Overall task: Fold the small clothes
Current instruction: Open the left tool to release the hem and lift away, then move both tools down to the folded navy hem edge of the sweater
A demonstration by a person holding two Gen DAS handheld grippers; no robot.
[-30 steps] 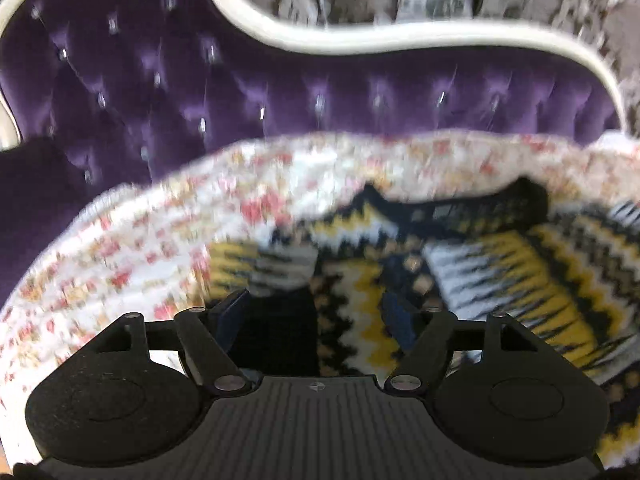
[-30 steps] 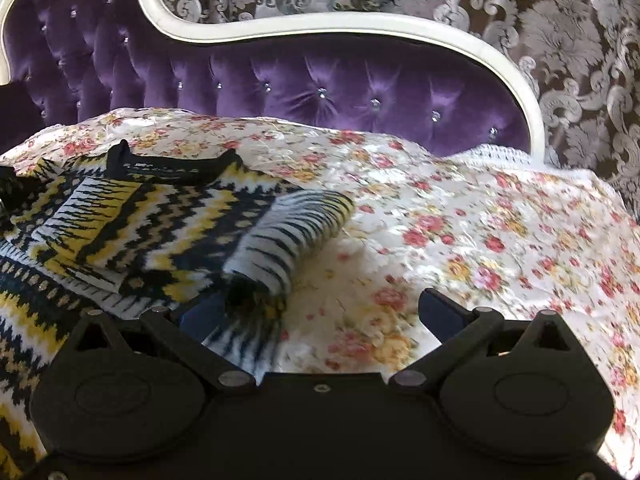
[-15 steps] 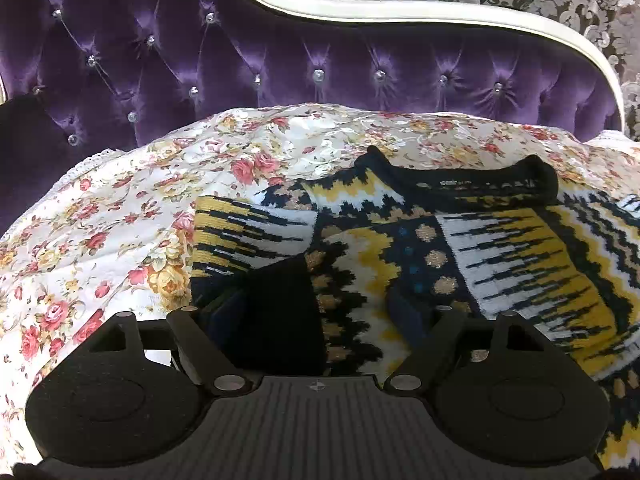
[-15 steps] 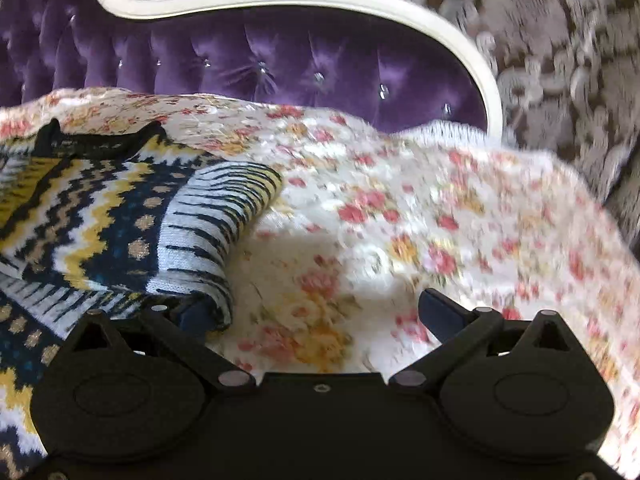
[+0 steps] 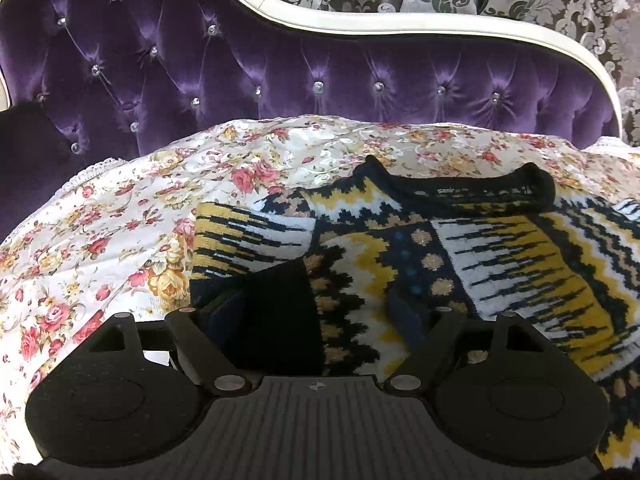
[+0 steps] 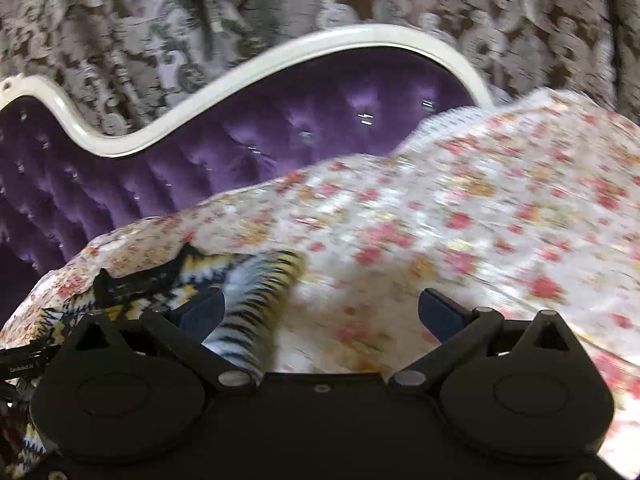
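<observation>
A small knitted sweater (image 5: 460, 252) in navy, yellow and white lies on the floral bedspread (image 5: 120, 232), collar toward the headboard. Its left sleeve (image 5: 248, 236) is folded inward, with the dark cuff lying between my left gripper's fingers. My left gripper (image 5: 316, 316) is open, low over that cuff. In the blurred right wrist view the sweater (image 6: 168, 284) sits at lower left, and its striped right sleeve (image 6: 256, 300) lies beside the left fingertip. My right gripper (image 6: 320, 312) is open and empty over the bedspread (image 6: 480, 220).
A purple tufted headboard (image 5: 280, 72) with a white frame (image 5: 360, 24) stands behind the bed. Patterned grey curtains (image 6: 280, 0) hang behind it. The bedspread's lace edge (image 5: 92, 168) shows at the left.
The right gripper swung right and tilted, so the sweater slid to its lower left. The left gripper steadied over the folded left sleeve and cuff.
</observation>
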